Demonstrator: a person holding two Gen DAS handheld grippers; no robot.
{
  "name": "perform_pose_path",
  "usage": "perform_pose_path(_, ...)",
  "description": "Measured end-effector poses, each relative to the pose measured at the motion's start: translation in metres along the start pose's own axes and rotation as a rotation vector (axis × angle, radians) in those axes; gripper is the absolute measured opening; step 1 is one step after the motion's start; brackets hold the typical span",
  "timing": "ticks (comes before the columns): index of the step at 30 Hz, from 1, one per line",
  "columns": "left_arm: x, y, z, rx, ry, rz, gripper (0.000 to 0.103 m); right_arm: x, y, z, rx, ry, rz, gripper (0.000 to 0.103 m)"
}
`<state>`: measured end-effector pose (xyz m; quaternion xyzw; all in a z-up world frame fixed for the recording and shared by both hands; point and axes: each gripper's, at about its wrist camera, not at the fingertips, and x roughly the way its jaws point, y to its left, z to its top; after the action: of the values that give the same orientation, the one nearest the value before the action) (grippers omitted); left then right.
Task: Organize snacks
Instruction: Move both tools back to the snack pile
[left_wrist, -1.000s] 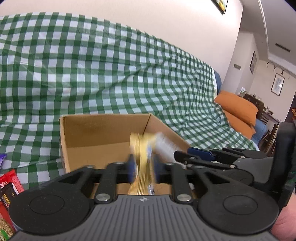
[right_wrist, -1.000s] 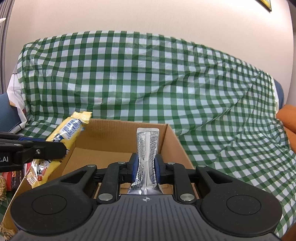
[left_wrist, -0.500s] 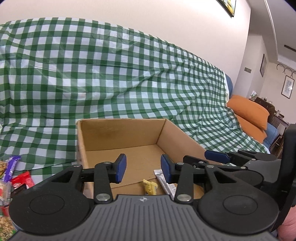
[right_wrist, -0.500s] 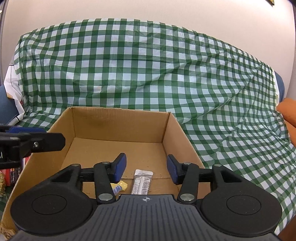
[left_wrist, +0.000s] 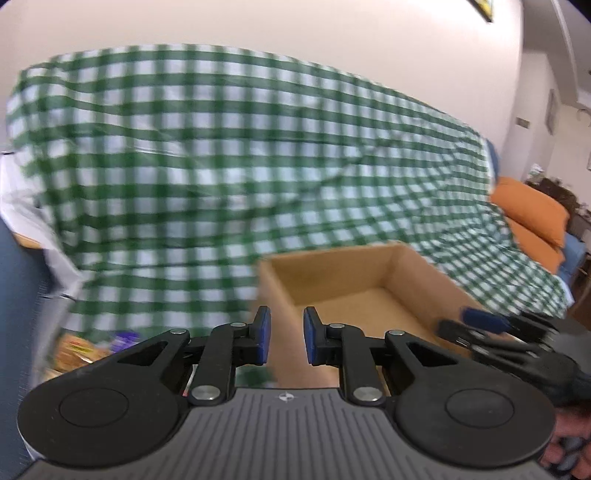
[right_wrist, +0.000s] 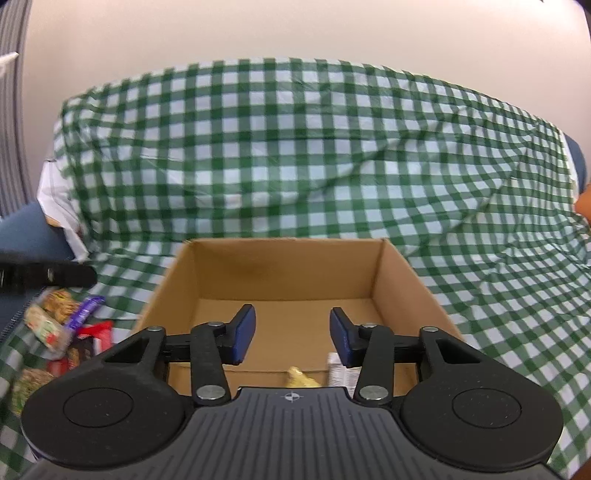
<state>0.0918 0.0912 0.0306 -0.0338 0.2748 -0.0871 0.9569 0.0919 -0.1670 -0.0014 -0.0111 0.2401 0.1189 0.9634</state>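
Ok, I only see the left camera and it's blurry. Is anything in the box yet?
Observer: Yes. The right camera shows a yellow wrapper on the floor of the cardboard box, near its front edge.
Kid: Just that?
Observer: No, a white packet lies beside it, partly behind the open right gripper.
Kid: Any snacks outside?
Observer: Yes, a pile of snacks lies on the checked cloth, left of the box.

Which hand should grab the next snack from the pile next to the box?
Probably the left gripper. It is open, empty and already out past the cardboard box's left side, toward the snack pile. The right gripper, also open, points into the box.
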Motion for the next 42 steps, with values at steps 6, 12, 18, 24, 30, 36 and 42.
perform_pose_path(6,-0.001,0.076,-0.004,-0.191,-0.024,0.118,0.021,-0.007,0.022,-0.001,-0.051,-0.025,0.067,0.037)
perform_pose_path(12,0.004,0.13,-0.026,-0.435,0.034,0.188,0.019,-0.013,0.047,-0.003,-0.113,-0.047,0.102,0.03)
perform_pose_path(18,-0.001,0.165,-0.03,-0.605,0.021,0.179,0.019,-0.014,0.067,-0.005,-0.143,-0.057,0.164,0.026)
perform_pose_path(24,0.003,0.191,-0.044,-0.779,0.024,0.203,0.019,-0.019,0.105,-0.008,-0.173,-0.084,0.235,0.026)
perform_pose_path(30,0.016,0.21,-0.056,-0.889,0.088,0.259,0.038,-0.008,0.164,-0.02,-0.193,-0.046,0.356,0.026)
perform_pose_path(36,0.036,0.22,-0.066,-0.946,0.163,0.285,0.051,0.035,0.202,-0.043,-0.25,0.071,0.367,0.026)
perform_pose_path(42,0.058,0.221,-0.065,-0.916,0.227,0.336,0.064,0.076,0.204,-0.046,-0.189,0.183,0.338,0.037)
